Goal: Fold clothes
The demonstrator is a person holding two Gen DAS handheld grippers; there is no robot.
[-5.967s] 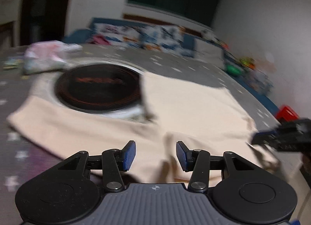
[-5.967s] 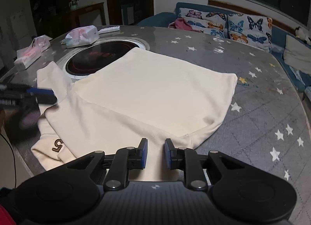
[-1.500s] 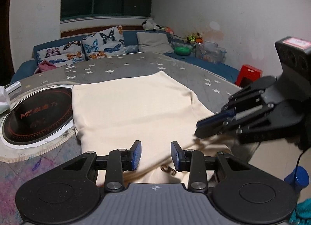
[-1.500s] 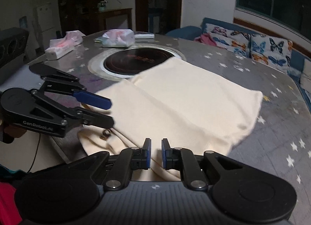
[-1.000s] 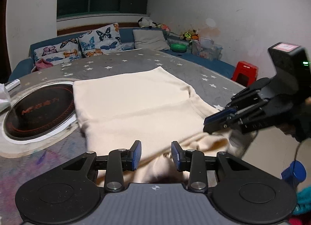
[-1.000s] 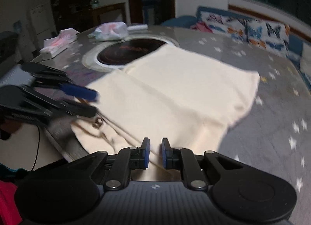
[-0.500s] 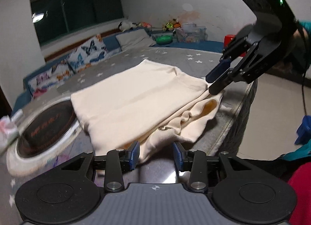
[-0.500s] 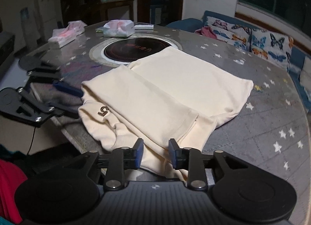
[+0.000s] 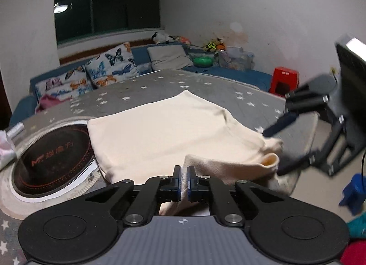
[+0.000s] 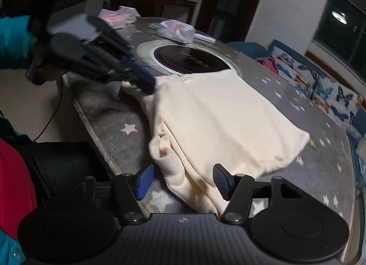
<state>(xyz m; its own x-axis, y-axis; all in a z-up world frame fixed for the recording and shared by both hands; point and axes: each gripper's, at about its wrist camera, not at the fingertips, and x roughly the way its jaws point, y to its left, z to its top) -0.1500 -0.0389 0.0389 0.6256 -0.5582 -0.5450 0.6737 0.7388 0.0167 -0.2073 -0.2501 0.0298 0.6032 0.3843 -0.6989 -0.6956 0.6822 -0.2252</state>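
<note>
A cream folded garment lies on the grey star-patterned table; it also shows in the right wrist view. My left gripper is shut on the garment's near edge, with cloth between its pads. In the right wrist view the left gripper pinches the garment's far-left corner. My right gripper is open, its pads either side of the garment's bunched near corner. In the left wrist view the right gripper is blurred at the garment's right corner.
A round black induction hob is set in the table left of the garment; it also shows in the right wrist view. Tissue packs lie beyond it. A sofa with butterfly cushions and a red stool stand behind.
My left gripper has closed on the garment's near edge. My right gripper has opened wide and dropped to the garment's near corner.
</note>
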